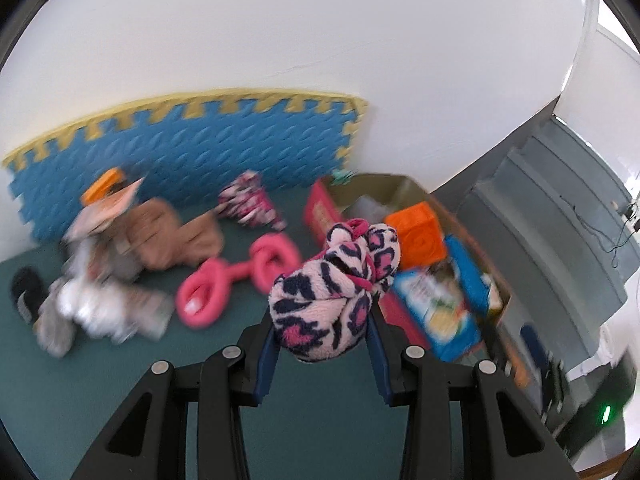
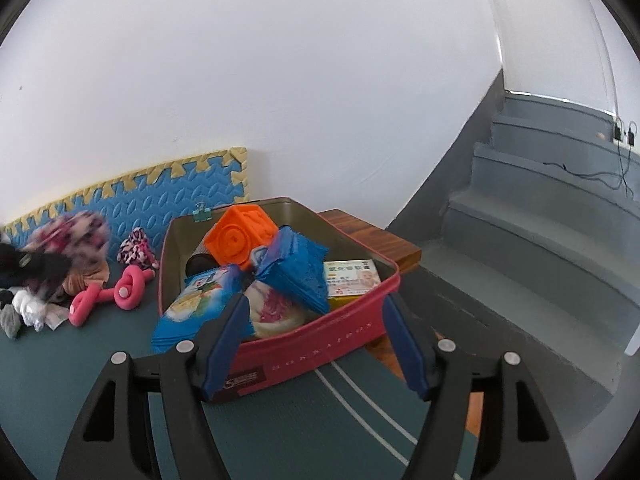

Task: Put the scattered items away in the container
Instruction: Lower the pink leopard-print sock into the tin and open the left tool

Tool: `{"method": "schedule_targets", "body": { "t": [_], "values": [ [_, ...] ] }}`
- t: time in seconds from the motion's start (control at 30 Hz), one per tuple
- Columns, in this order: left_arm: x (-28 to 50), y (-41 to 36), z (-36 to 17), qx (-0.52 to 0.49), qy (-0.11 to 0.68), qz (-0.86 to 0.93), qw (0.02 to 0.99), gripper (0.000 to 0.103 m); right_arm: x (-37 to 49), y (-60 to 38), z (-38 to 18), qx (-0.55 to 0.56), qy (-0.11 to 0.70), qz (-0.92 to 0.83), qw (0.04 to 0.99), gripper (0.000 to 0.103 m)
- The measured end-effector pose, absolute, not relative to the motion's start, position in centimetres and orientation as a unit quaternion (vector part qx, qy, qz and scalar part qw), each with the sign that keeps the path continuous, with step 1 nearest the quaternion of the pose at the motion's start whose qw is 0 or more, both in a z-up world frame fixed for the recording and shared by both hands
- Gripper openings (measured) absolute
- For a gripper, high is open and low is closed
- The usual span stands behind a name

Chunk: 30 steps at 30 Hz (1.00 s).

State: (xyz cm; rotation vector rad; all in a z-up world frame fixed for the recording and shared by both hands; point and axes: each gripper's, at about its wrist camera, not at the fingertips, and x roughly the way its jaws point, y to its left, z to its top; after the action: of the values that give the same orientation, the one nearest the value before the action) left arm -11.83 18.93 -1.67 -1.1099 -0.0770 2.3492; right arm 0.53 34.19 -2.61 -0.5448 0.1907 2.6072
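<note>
The left gripper (image 1: 322, 322) is clamping a fluffy pink leopard-print slipper (image 1: 336, 292) between its blue pads and holding it up above the green floor (image 1: 332, 420), just beside the red box (image 2: 316, 338). The right gripper (image 2: 314, 332) is hanging in front of that box with its jaws spread wide and nothing between them. Inside the box are lying an orange cube (image 2: 240, 238), a blue foam tile (image 2: 298, 270) and a snack packet (image 2: 196, 306). On the floor by the blue puzzle mat (image 1: 192, 148) are sitting a pink knotted toy (image 1: 236, 276), the second slipper (image 1: 252, 204) and a heap of clothes (image 1: 120, 264)
</note>
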Motion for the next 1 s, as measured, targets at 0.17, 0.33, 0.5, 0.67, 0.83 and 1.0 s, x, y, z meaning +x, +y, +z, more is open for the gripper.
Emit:
{"method": "schedule_targets", "body": {
  "t": [0.17,0.33,0.5,0.67,0.83,1.0],
  "values": [
    [-15.2,23.4,-2.2,-0.427,-0.045,0.861,0.272,0.041,0.5,35.6,-3.2,-0.204,0.096,0.947,0.227,0.073],
    [-17.9,27.3,-3.2,-0.439,-0.049,0.855,0.272,0.041,0.2,35.7,-3.3,-0.208,0.100,0.950,0.213,0.073],
    [-19.6,30.5,-4.4,-0.447,-0.025,0.854,0.264,0.047,0.1,35.7,-3.5,-0.211,0.105,0.950,0.204,0.073],
    [-19.6,29.9,-4.5,-0.447,-0.043,0.852,0.269,0.060,0.1,35.7,-3.6,-0.213,0.112,0.950,0.198,0.073],
    [-17.4,27.7,-3.3,-0.426,-0.048,0.863,0.268,0.086,0.0,35.4,-3.6,-0.212,0.107,0.950,0.200,0.073],
    [-14.7,24.2,-2.3,-0.399,-0.044,0.882,0.246,0.086,0.1,35.3,-3.8,-0.212,0.109,0.949,0.204,0.073]
  ]
}}
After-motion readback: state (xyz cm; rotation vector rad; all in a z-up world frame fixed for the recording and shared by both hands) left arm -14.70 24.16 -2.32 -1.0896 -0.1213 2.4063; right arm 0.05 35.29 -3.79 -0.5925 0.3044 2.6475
